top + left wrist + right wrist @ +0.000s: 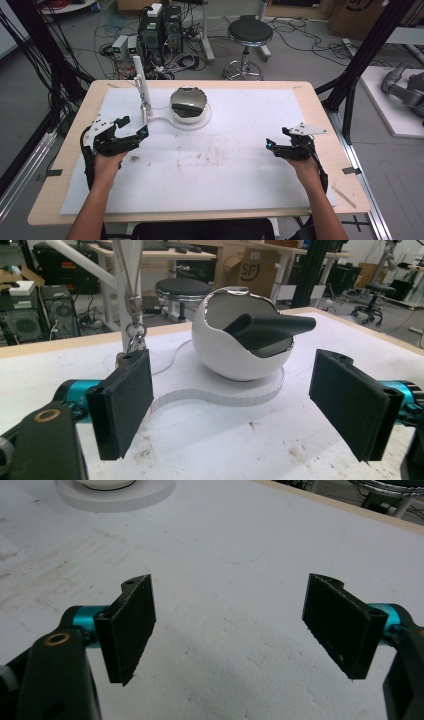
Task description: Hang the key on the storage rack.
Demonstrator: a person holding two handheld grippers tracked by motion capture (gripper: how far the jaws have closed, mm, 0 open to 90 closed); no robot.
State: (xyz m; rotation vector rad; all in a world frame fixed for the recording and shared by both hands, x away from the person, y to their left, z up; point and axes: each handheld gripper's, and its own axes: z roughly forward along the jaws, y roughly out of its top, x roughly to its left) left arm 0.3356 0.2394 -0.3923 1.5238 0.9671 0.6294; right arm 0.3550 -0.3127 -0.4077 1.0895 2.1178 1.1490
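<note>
A white rounded bowl (189, 104) with a silver rim stands on a flat white base (202, 124) at the back middle of the table. In the left gripper view the bowl (235, 357) holds a black tapered piece (272, 329) that leans out to the right. A white post (141, 80) rises at the base's left end, with a metal clip (135, 336) hanging from it. My left gripper (135, 126) is open, a little short of the post, with nothing between its pads (125, 400). My right gripper (276, 138) is open over bare sheet at the right (230, 630).
A stained white sheet (225, 170) covers the wooden table (320, 115). Behind the table are a black stool (249, 34), computer cases (161, 30) and loose cables. Black frame posts (367, 50) stand at the right and left.
</note>
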